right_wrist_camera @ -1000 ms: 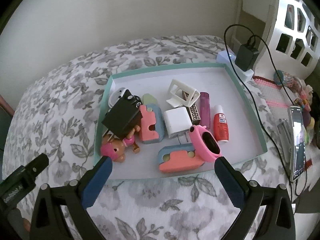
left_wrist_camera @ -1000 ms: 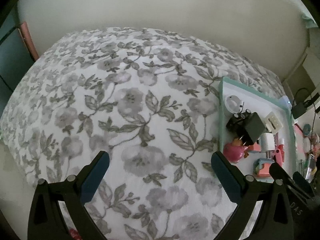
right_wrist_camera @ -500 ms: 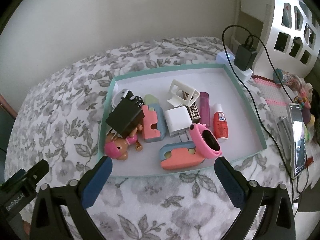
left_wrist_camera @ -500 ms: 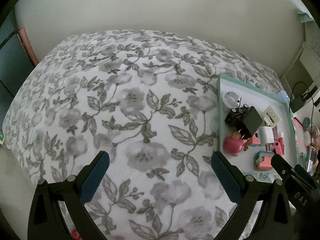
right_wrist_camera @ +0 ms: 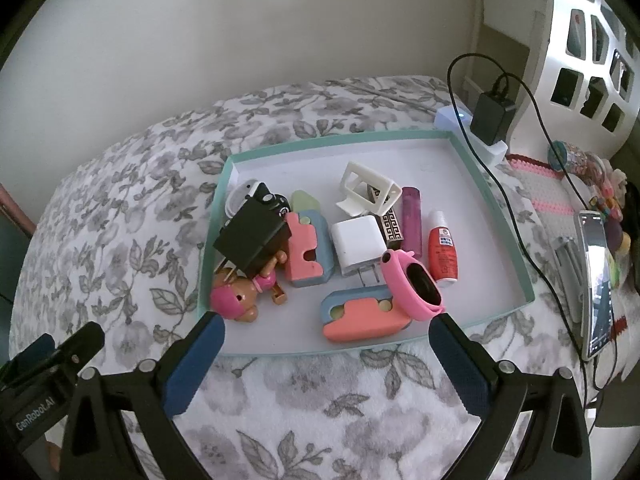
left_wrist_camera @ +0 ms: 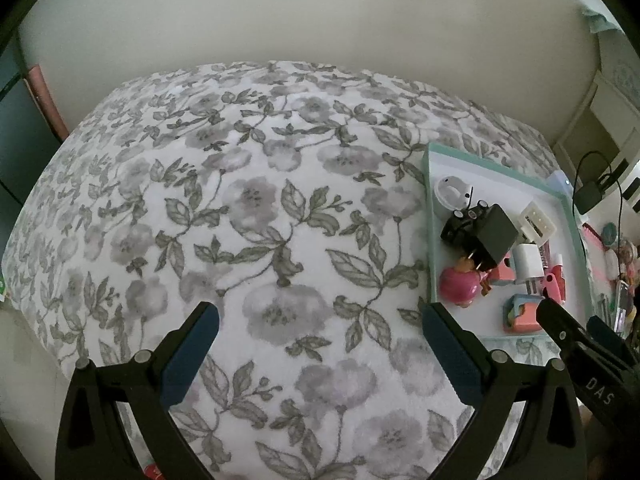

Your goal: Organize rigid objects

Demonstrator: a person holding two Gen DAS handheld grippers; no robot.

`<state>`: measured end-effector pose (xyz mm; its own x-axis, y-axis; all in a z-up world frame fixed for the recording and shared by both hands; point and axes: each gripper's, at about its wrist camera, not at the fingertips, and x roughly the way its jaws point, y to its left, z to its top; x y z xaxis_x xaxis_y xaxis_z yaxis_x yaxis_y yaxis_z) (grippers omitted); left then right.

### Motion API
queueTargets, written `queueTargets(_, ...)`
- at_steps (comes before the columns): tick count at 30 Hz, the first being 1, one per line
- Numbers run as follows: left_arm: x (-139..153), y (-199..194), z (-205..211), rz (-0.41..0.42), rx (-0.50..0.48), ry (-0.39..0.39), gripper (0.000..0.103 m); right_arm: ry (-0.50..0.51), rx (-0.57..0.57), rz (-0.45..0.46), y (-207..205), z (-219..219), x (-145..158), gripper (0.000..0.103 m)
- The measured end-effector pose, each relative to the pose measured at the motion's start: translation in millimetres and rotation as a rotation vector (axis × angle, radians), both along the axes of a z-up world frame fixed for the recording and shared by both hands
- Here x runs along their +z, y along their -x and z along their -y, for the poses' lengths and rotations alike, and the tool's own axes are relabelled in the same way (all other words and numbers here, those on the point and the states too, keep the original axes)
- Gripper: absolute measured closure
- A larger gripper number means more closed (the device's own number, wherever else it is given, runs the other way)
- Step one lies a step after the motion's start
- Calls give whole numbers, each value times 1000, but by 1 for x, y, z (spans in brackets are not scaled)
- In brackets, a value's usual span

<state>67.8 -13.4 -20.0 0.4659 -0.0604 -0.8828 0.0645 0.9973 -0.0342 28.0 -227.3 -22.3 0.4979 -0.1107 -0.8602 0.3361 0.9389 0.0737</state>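
Observation:
A shallow teal-rimmed tray [right_wrist_camera: 492, 184] lies on a floral blanket and holds several small items: a black charger [right_wrist_camera: 252, 238], a pink-headed doll [right_wrist_camera: 234, 300], a white plug cube [right_wrist_camera: 358, 244], a pink watch [right_wrist_camera: 416, 284], coral-and-blue pieces [right_wrist_camera: 360, 316], a red bottle [right_wrist_camera: 442, 252] and a white frame [right_wrist_camera: 370, 188]. My right gripper [right_wrist_camera: 326, 334] stands open just in front of the tray's near rim, holding nothing. My left gripper [left_wrist_camera: 320, 320] is open over bare blanket, left of the tray [left_wrist_camera: 430, 216], with the black charger [left_wrist_camera: 490, 236] visible there.
The floral blanket [left_wrist_camera: 240, 216] covers the whole surface, ending at a pale wall behind. To the tray's right sit a plugged black adapter [right_wrist_camera: 490, 118] with its cable, a phone [right_wrist_camera: 598, 280] and small trinkets. A white lattice piece [right_wrist_camera: 592, 40] stands at far right.
Both grippers have drawn back and up a little, so the tray looks smaller and farther. Nothing in the tray moved; both stay open.

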Motion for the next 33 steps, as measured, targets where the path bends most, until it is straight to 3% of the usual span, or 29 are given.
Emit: queueTargets(33, -4, -2, -3, -9, 2, -18, 2, 11, 6, -8, -1, 1, -1, 0)
